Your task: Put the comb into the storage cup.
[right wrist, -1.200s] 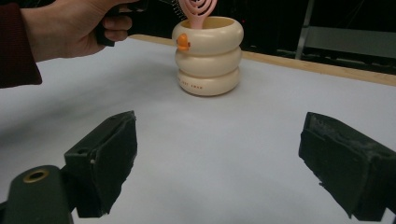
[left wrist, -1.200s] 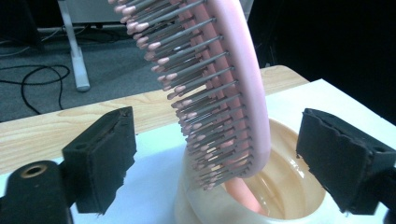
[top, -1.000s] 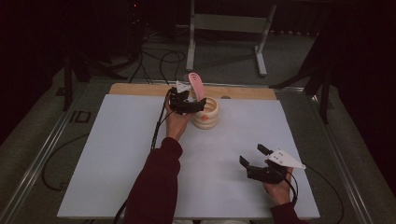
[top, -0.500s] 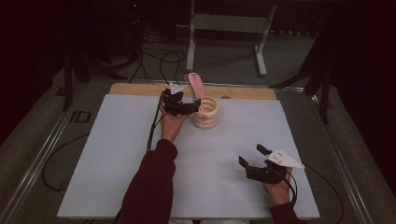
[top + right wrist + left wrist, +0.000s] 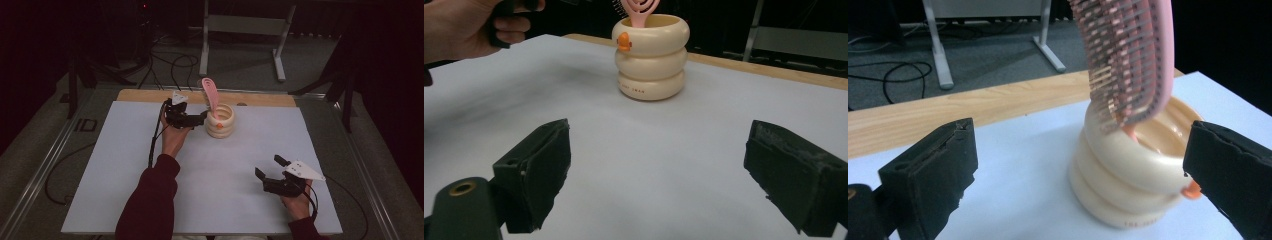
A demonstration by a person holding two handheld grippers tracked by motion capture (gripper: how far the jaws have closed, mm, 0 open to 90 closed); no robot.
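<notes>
Pink hairbrush [image 5: 1128, 60] upright in cream ringed cup [image 5: 220, 121], both grippers' fingers apart, empty.

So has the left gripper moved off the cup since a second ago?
Yes. The left gripper has drawn back leftward from the cream cup, its jaws just opening with nothing between them; the pink brush stands in the cup.

Table edge: wooden strip [image 5: 265, 98], beyond the tongs.
Floor: metal stand [image 5: 242, 30] and cables [image 5: 172, 62], further behind.

Overhead and close views sharing holder [image 5: 220, 121]
</notes>
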